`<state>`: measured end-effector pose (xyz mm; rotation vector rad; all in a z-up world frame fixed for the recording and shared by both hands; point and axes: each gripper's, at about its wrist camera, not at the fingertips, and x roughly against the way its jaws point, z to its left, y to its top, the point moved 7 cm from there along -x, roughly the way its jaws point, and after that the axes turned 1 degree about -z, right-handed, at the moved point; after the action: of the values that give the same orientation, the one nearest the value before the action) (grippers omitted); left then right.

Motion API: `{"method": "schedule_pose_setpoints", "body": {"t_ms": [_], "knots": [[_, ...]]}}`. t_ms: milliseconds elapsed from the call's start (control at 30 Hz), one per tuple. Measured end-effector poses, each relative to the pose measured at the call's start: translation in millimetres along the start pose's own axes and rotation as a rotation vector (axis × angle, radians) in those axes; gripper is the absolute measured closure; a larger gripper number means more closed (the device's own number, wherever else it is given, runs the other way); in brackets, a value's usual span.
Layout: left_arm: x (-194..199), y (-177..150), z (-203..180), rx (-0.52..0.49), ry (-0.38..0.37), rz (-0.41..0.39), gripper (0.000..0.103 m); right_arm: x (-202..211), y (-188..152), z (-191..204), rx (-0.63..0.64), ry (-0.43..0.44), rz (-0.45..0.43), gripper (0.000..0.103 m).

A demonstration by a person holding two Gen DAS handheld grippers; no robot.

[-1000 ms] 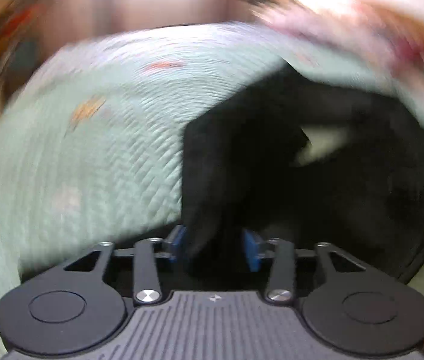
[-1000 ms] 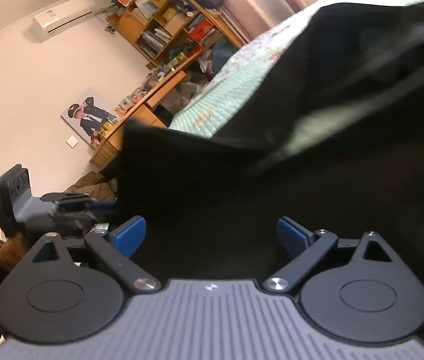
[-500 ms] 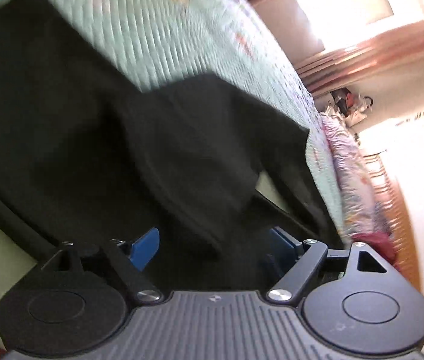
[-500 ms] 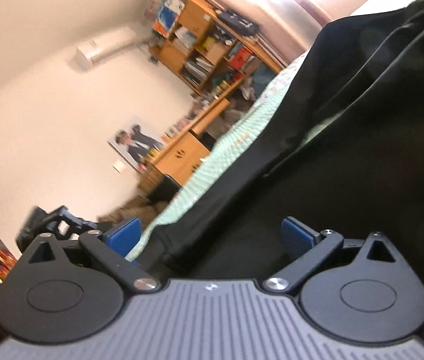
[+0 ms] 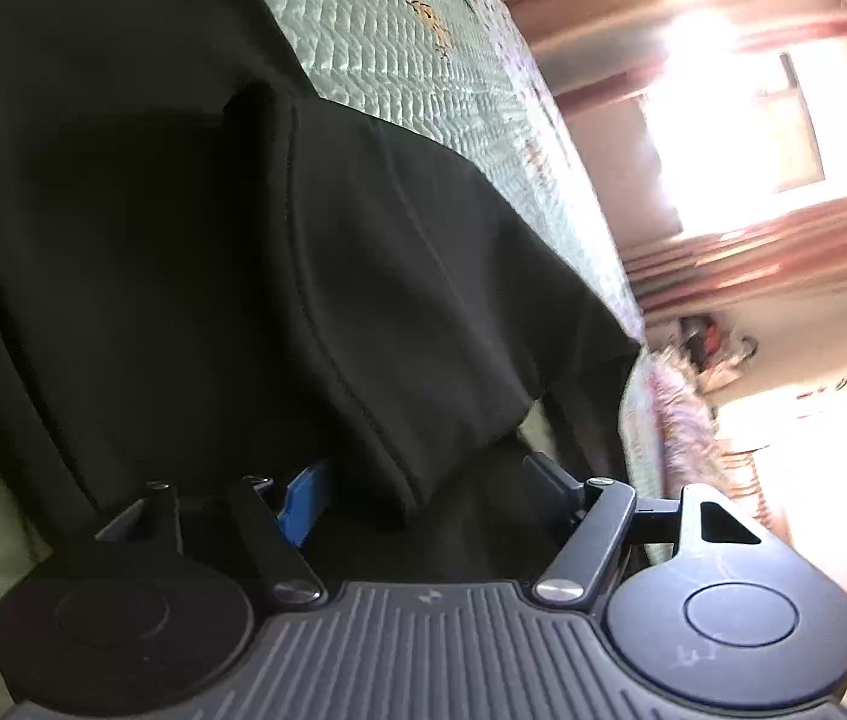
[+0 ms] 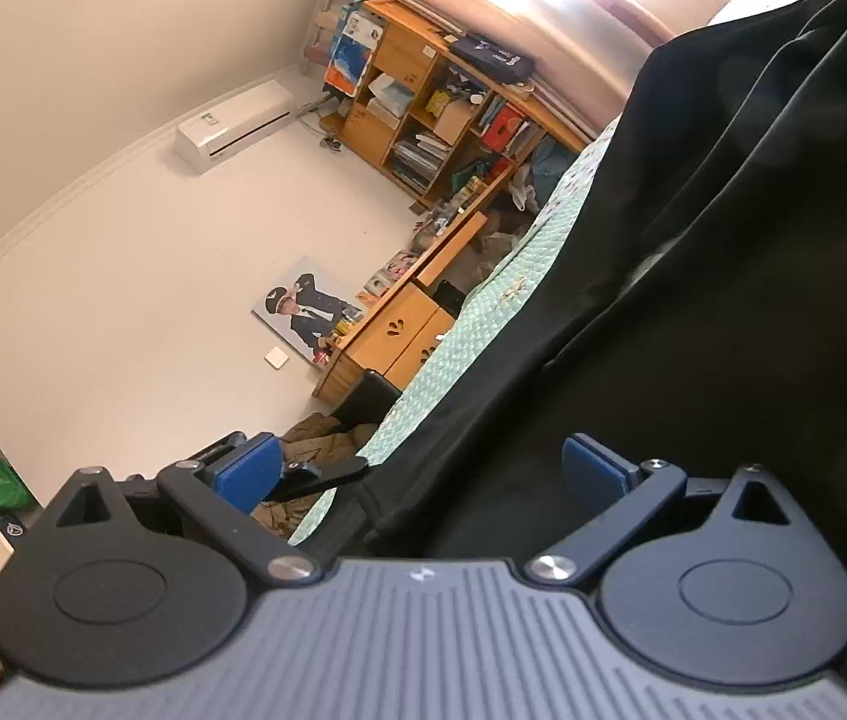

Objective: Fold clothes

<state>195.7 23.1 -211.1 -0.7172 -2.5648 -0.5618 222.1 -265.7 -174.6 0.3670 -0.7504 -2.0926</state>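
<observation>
**Clearly mid-fold: black garment doubled over on the bed**

Here the black garment (image 5: 195, 252) lies on the bed (image 5: 435, 66), whose pale green quilt shows beyond the cloth's far edge. In the left wrist view one layer of the garment lies folded over another, its stitched hem running down toward the left tool (image 5: 417, 480). That tool's jaws stand wide apart, with a fold of the black cloth between them and hiding part of the far finger; nothing is pinched.

In the right wrist view the same garment (image 6: 723, 276) fills the side nearest the bed, hanging in long creases toward the quilt's edge. The right tool (image 6: 417, 468) is also spread wide, its blue pads well apart, with the garment's edge lying between them but not clamped.

Judging from this, at least one fold is laid: cloth sits doubled on itself. Whether the garment has reached a compact, finished packet cannot be told, since neither view takes in its whole outline. The loose creases nearer the right tool suggest that side is not yet squared up. Beyond the bed stand a wooden bookshelf (image 6: 423, 102) and a desk (image 6: 387, 330), playing no part.
</observation>
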Motion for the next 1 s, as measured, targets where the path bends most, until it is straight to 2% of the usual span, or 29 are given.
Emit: {"method": "schedule_pose_setpoints", "body": {"t_ms": [67,133,200,367,467,500,667,733,900,1000], "knots": [[1.9,-8.3,1.2,0.011,-0.024,-0.004,0.033,3.8,-2.0,-1.2,-0.003,0.005,-0.001,0.003],[7.5,-20.6,4.8,0.04,-0.026,0.011,0.045,7.6,-3.9,-2.5,-0.007,0.01,-0.002,0.003],[14.6,-31.6,4.6,0.057,-0.028,0.035,0.047,11.4,-5.9,-3.7,-0.01,0.016,-0.003,0.003],[22.3,-45.6,8.7,0.097,0.021,0.048,0.047,14.2,-5.3,-5.2,-0.015,0.023,-0.005,0.003],[19.5,-54.5,12.5,0.145,0.029,0.004,0.046,14.4,-4.4,-5.2,-0.014,0.024,-0.004,0.003],[18.9,-56.3,13.6,0.162,0.027,-0.013,0.042,14.5,-4.1,-5.2,-0.014,0.024,-0.003,0.003],[0.6,-43.6,14.2,0.227,-0.056,-0.042,0.041,14.8,-2.5,-5.3,-0.014,0.025,-0.002,0.003],[-1.1,-40.6,17.6,0.245,-0.061,-0.058,0.042,14.3,-1.9,-5.3,-0.014,0.027,-0.001,0.003],[4.6,-41.5,12.6,0.235,-0.05,-0.075,0.042,15.0,-0.8,-5.7,-0.018,0.034,-0.003,0.003],[22.2,-42.0,10.8,0.2,-0.034,-0.109,0.042,16.5,-0.4,-6.9,-0.021,0.039,-0.004,0.003]]}}
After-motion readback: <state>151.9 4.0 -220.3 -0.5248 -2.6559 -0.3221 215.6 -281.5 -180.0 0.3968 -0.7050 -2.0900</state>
